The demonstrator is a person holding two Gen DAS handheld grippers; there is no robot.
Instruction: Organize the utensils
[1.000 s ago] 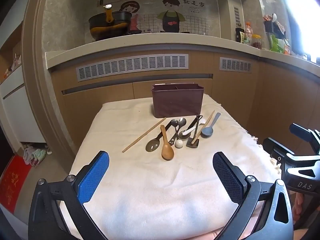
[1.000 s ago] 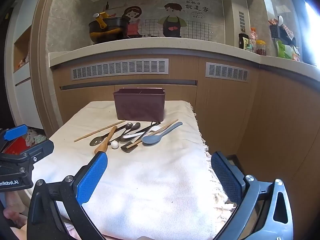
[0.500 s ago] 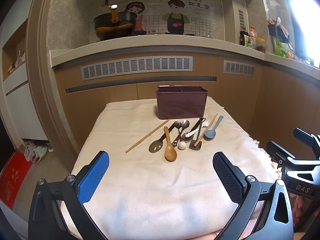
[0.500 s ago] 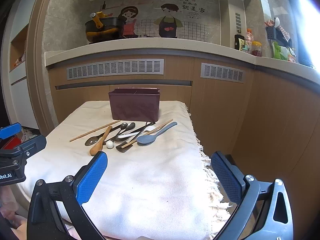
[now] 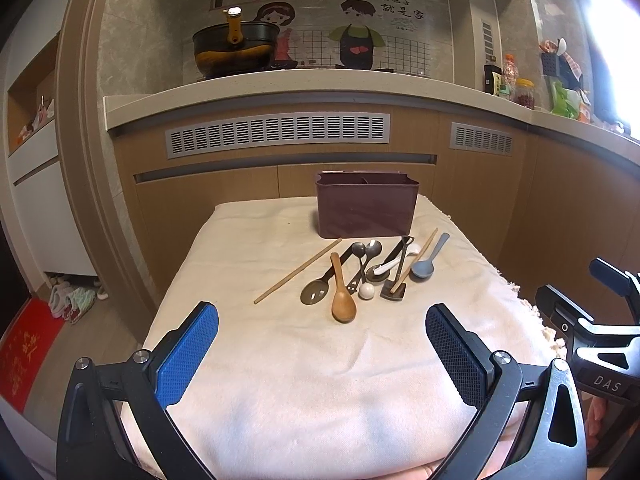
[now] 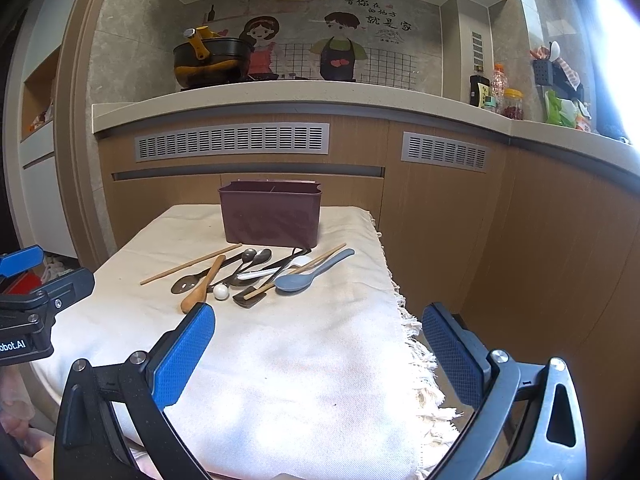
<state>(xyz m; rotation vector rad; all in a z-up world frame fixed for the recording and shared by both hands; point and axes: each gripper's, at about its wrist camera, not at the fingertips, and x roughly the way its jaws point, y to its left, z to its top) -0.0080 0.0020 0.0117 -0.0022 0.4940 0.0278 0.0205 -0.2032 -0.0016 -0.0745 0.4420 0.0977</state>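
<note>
A dark maroon utensil holder (image 5: 366,210) (image 6: 271,214) stands at the far end of a cloth-covered table (image 5: 312,360). In front of it lie several utensils: a wooden spoon (image 5: 343,300) (image 6: 198,290), a blue-grey spoon (image 5: 426,265) (image 6: 308,274), metal spoons (image 5: 362,258), a slotted spoon (image 5: 316,290), a small black shovel-shaped scoop (image 5: 394,290), a white spoon and two wooden chopsticks (image 5: 298,272) (image 6: 190,264). My left gripper (image 5: 322,338) is open and empty, near the table's front edge. My right gripper (image 6: 318,340) is open and empty, at the table's front right.
The cloth's fringed right edge (image 6: 416,344) hangs off the table. Wooden kitchen cabinets (image 5: 280,184) and a counter (image 5: 280,84) with a black pot (image 5: 236,50) stand behind. Jars and bottles (image 6: 500,94) stand on the counter at right.
Both grippers have tilted and shifted slightly, so the table sits a little lower in both views. Both stay open. The utensils have not moved.
</note>
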